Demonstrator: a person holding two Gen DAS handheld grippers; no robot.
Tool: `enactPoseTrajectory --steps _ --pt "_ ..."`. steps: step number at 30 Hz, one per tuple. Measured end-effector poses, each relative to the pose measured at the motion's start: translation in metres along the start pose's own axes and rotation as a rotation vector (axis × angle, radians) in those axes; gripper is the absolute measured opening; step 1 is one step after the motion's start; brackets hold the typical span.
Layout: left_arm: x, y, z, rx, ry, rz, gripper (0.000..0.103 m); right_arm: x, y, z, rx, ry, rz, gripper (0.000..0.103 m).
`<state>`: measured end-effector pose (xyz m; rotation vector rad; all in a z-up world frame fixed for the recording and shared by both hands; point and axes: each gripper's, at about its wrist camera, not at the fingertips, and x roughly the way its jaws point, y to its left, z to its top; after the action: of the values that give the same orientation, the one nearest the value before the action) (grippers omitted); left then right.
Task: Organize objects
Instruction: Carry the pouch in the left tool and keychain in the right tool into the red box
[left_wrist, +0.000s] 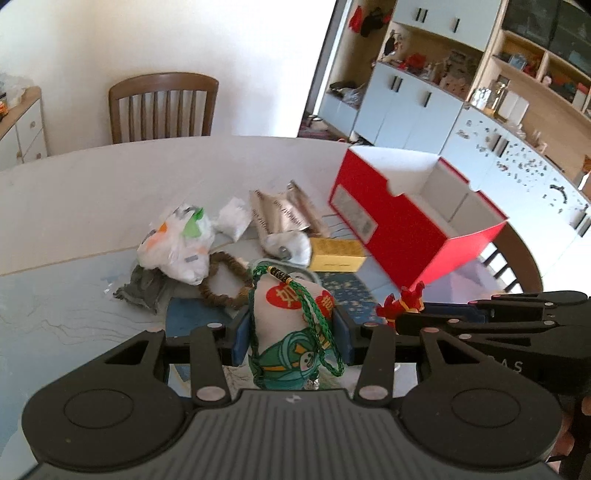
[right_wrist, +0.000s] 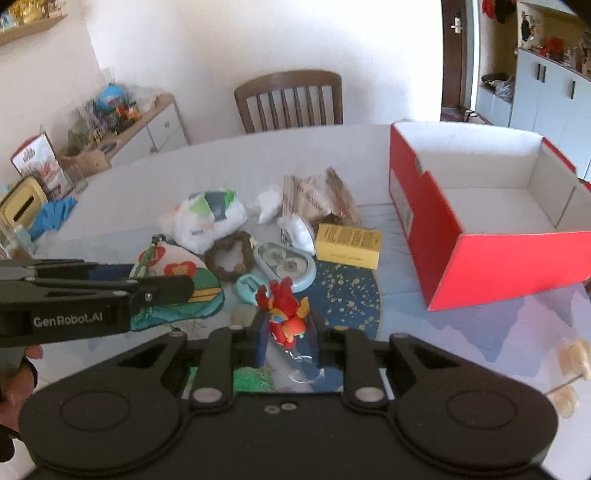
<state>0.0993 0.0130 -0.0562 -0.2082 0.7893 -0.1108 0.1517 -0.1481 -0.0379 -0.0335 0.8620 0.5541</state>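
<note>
Left wrist view: my left tongs (left_wrist: 291, 332) pinch a cloth sachet (left_wrist: 290, 325) with a green cord, held off the worktop (left_wrist: 92, 192). Right wrist view: my right tongs (right_wrist: 286, 332) pinch a red toy figure (right_wrist: 284, 314). Ahead of both lies a clutter: plastic bag (right_wrist: 207, 218), bead bracelet (right_wrist: 229, 258), yellow box (right_wrist: 349, 245). Ahead-right of the right tongs stands an open red box (right_wrist: 491, 221), its white interior showing.
</note>
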Motion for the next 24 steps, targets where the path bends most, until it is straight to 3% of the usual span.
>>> enactPoseTrajectory --steps 12,24 --pt "-0.033 -0.033 0.032 0.080 -0.023 -0.068 0.045 -0.060 -0.013 0.022 0.053 -0.083 -0.013 0.020" --pt "-0.021 -0.091 0.084 0.163 -0.048 -0.075 0.045 -0.089 -0.065 0.054 0.055 -0.129 -0.033 0.020"
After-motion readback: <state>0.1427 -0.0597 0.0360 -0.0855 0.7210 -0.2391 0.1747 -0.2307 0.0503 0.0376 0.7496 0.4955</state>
